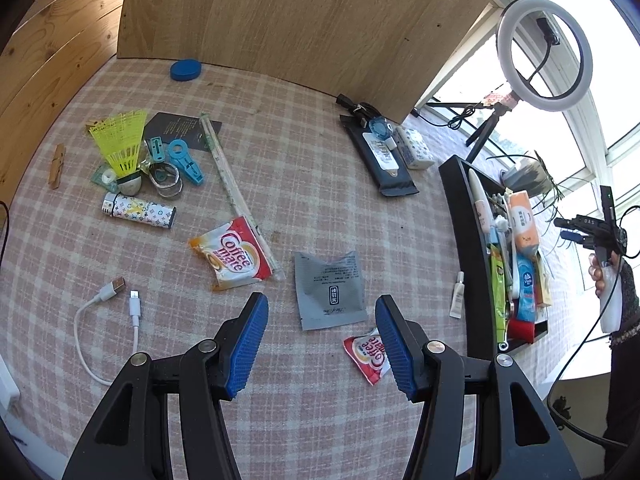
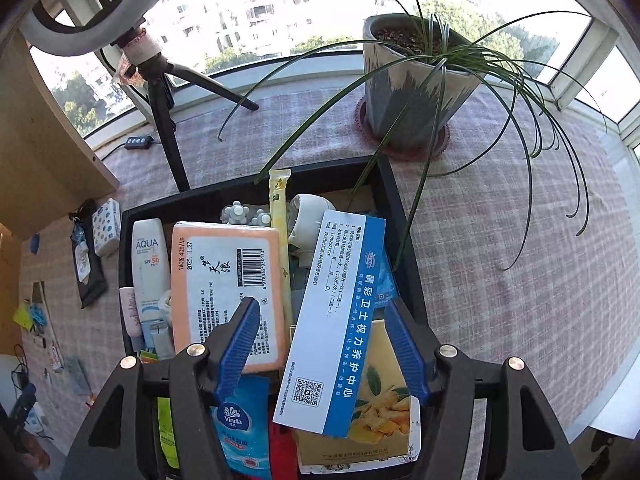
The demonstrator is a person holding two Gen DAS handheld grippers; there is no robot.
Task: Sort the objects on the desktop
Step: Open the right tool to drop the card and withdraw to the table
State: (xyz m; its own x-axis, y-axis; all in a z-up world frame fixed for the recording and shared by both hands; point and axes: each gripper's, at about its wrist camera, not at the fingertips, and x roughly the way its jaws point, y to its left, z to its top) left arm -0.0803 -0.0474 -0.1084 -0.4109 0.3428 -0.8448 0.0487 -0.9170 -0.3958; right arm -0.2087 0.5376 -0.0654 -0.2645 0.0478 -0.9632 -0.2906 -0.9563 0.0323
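Bench spread wide under the left gripper, fingers apart and empty, hanging over the grey sachet; the black tray sits under the right gripper, fingers also apart, holding nothing — the blue-and-white card lies loose between them on the pile. My read: left side picks next; best to come straight down over the flat sachet, pinch an edge that curls up, lift clean. Counts, big to small: one tray, one wipes pack, one charging cable, one lighter, one shuttlecock, two Coffee mate packets — one ahead, one by the right-hand finger.
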